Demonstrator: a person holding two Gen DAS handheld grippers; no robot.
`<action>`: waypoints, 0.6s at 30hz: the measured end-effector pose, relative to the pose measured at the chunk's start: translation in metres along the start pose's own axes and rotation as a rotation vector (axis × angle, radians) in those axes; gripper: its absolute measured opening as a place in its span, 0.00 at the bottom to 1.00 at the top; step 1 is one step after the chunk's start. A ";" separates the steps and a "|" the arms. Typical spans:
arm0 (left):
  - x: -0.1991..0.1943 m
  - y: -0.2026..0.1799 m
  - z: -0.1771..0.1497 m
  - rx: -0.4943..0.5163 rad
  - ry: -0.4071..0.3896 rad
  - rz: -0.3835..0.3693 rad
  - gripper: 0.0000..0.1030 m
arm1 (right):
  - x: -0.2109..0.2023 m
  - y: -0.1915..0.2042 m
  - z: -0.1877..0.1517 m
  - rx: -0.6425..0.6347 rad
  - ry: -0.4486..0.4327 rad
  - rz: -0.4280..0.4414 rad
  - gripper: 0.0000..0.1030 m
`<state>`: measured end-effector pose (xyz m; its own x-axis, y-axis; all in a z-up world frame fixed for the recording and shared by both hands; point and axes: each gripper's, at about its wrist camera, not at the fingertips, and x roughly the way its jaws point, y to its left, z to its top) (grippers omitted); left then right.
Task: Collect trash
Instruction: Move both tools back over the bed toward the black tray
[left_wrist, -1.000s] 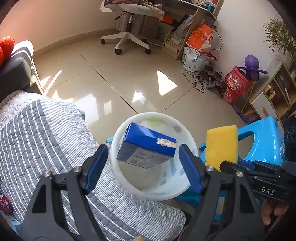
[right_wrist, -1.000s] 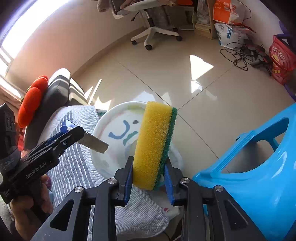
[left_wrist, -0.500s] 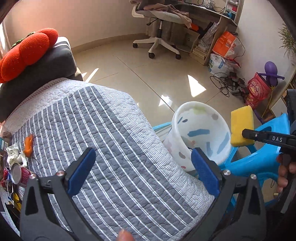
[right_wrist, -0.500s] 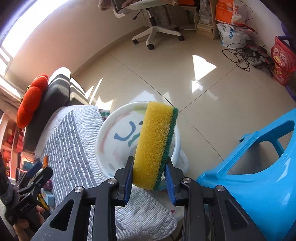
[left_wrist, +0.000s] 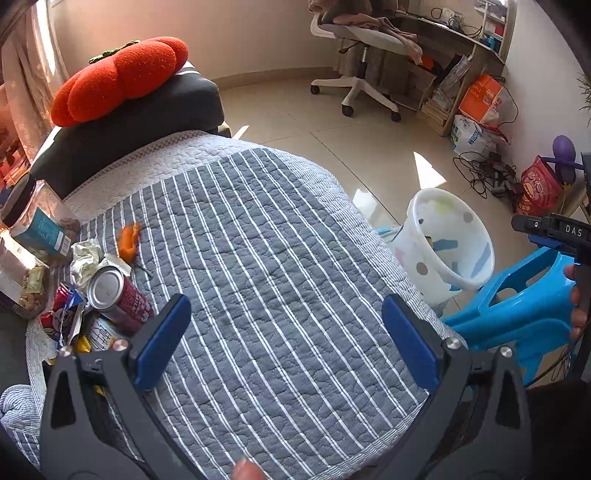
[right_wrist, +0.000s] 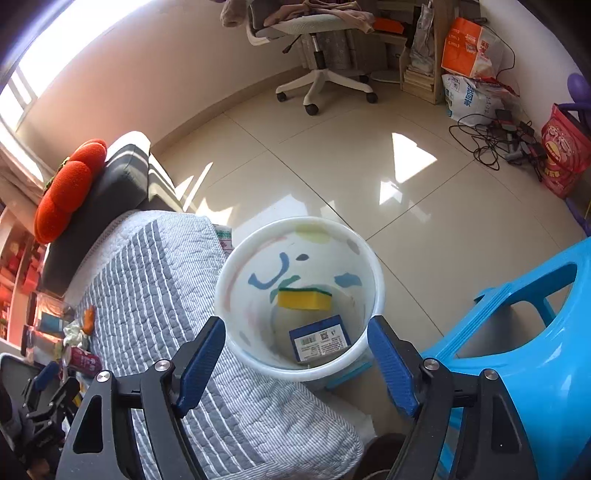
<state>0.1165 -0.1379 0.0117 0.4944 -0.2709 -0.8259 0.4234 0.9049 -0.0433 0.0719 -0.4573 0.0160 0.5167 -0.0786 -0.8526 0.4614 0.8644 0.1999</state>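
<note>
A bed under a grey quilt with white stripes fills the left wrist view; the white waste bin standing on the floor just off its right edge is the landmark here. Far to the left of the bin, at the opposite edge of the quilt, the uncollected trash lies in a loose heap: a crumpled paper wad, a piece of orange peel just beside it, a red drink can lying on its side, and foil wrappers under the can; a clear jar stands behind them. The left gripper hangs over the middle of the quilt, well left of the bin, its blue pads spread wide and holding nothing; it appears turned toward the heap so that the next piece can be fetched. Directly above the bin's mouth the right gripper also stands released, its jaws apart on either side of the rim and empty; that position suits a drop straight down. Inside the bin lie a yellow sponge with a green scouring face and, nearer the camera, a blue carton with its barcode upward. To the right of the bin, touching its foot or nearly so, stands a bright blue plastic stool.
</note>
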 end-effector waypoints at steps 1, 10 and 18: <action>-0.002 0.006 -0.002 -0.014 -0.001 0.005 0.99 | 0.000 0.005 -0.001 -0.016 -0.002 -0.005 0.81; -0.024 0.068 -0.022 -0.125 -0.006 0.072 0.99 | 0.007 0.059 -0.015 -0.136 0.022 0.010 0.81; -0.043 0.122 -0.042 -0.225 -0.015 0.122 0.99 | 0.013 0.116 -0.030 -0.237 0.035 0.045 0.82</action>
<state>0.1150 -0.0025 0.0188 0.5433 -0.1589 -0.8244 0.1815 0.9809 -0.0694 0.1107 -0.3432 0.0135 0.5054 -0.0236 -0.8625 0.2542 0.9593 0.1227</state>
